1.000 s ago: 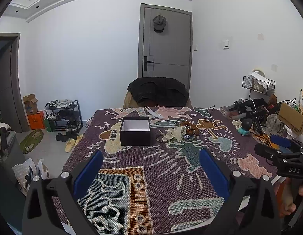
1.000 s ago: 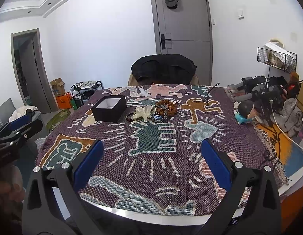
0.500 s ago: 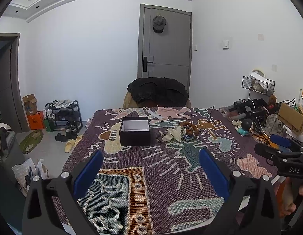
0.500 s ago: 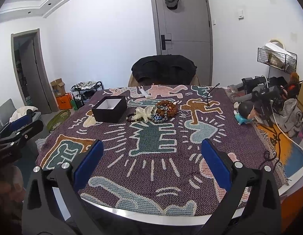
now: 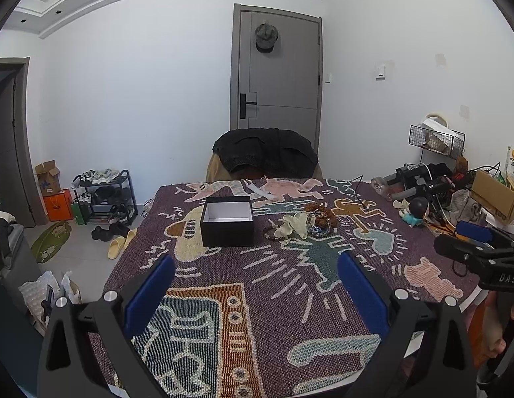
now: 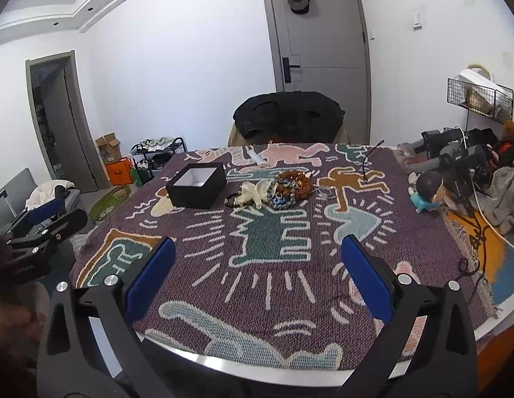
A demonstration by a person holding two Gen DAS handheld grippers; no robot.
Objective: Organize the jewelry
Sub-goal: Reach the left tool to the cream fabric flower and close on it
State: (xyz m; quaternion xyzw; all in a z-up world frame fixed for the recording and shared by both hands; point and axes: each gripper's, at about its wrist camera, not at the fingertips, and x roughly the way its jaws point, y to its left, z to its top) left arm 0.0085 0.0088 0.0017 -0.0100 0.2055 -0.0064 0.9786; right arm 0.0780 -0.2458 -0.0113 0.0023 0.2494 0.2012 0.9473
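Observation:
An open black box (image 5: 227, 221) with a white inside stands on the patterned tablecloth (image 5: 257, 298); it also shows in the right wrist view (image 6: 197, 189). To its right lies a pile of jewelry (image 5: 303, 224): beaded bracelets and a cream piece, also in the right wrist view (image 6: 273, 190). My left gripper (image 5: 257, 285) is open and empty over the near table edge, well short of the box. My right gripper (image 6: 258, 267) is open and empty over the near edge, short of the pile.
A chair with a black jacket (image 5: 265, 154) stands behind the table. Cluttered gear, cables and a small figurine (image 6: 426, 192) lie along the right side. A shoe rack (image 5: 104, 195) and boxes stand on the floor at left.

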